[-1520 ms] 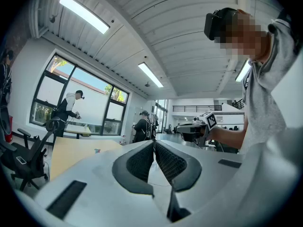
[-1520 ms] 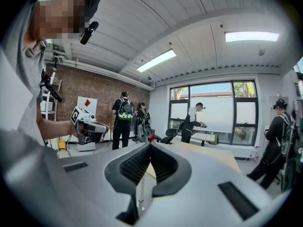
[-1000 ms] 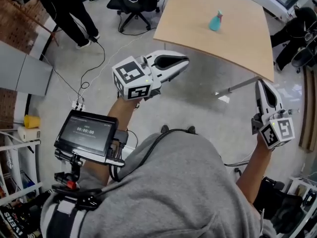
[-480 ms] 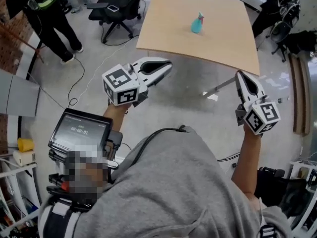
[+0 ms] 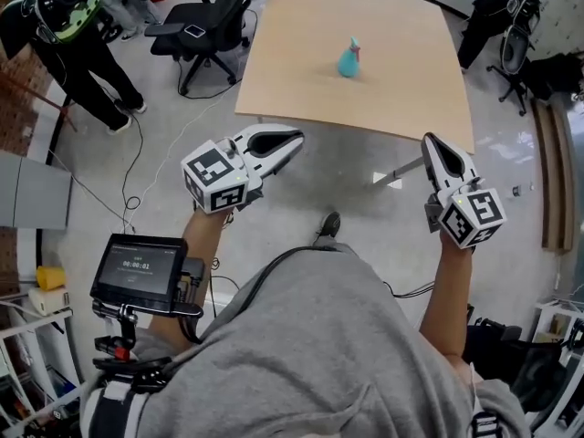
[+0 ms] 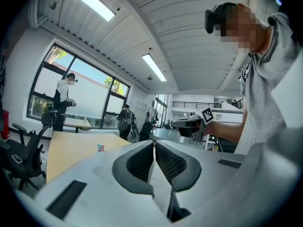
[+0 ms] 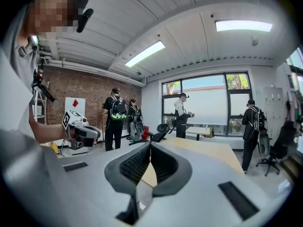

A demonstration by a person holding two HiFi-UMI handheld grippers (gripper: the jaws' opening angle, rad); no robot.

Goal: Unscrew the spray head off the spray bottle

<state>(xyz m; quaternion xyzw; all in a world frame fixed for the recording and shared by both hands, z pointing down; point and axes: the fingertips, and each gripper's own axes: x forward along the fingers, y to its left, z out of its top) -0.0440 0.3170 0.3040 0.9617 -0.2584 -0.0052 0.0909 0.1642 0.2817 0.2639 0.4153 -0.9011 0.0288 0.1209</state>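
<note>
We hold left tool (image 5: 290, 139), right tool (image 5: 432, 144) pressed together, empty; spray bottle (image 5: 349, 59) upright on surface (image 5: 401, 80), well apart.

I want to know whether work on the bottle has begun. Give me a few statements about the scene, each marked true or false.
1. The spray bottle stands upright on the table. True.
2. The left gripper holds the bottle. False: its jaws are together on nothing, and the bottle stands well ahead of it.
3. The right gripper has its jaws together with nothing between them. True.
4. Two bottles stand on the table. False: only one bottle is there.
</note>
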